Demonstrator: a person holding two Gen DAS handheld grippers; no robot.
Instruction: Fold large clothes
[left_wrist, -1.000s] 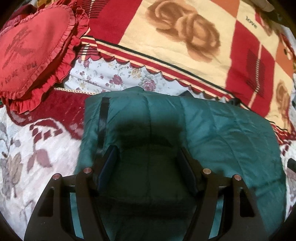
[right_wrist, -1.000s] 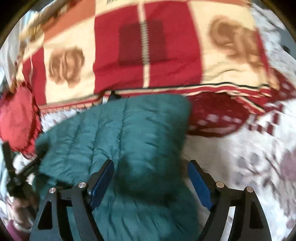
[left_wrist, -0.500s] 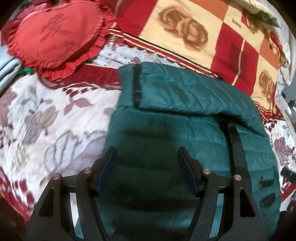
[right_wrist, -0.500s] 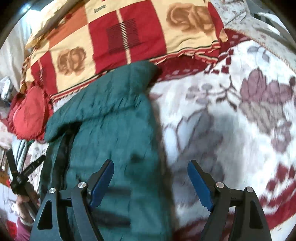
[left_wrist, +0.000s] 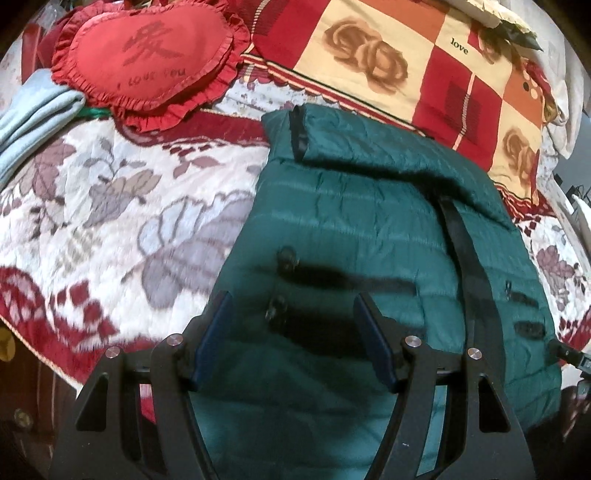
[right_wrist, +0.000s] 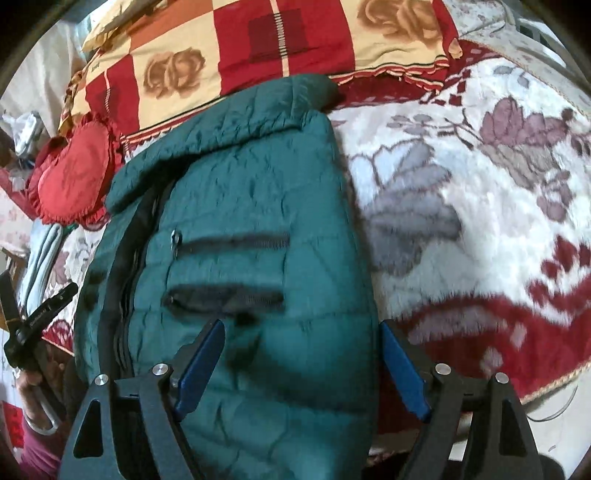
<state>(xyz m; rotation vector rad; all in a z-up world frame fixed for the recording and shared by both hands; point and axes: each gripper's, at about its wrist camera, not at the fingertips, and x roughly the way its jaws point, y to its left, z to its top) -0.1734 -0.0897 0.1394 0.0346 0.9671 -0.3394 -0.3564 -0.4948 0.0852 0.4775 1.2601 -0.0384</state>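
A dark green quilted jacket (left_wrist: 369, 221) lies flat on the bed, its top part folded down over the body and its black front zipper (left_wrist: 465, 266) running lengthwise. My left gripper (left_wrist: 291, 299) hovers open above the jacket's lower left part, near two pocket zippers, with nothing pinched. In the right wrist view the jacket (right_wrist: 258, 184) fills the middle. My right gripper (right_wrist: 303, 325) hangs over its lower right edge with the jaws opening, and the pads press on nothing.
A floral red-and-white bedspread (left_wrist: 129, 203) lies under the jacket. A red heart pillow (left_wrist: 147, 55) and a checked rose blanket (left_wrist: 388, 55) sit at the far side. Folded light blue cloth (left_wrist: 33, 114) is at the left. A hand (right_wrist: 33, 373) shows at the left edge.
Both grippers have drawn back from the jacket's folded top toward its near end. More of the jacket body and pockets now shows. The right jaws stand slightly wider.
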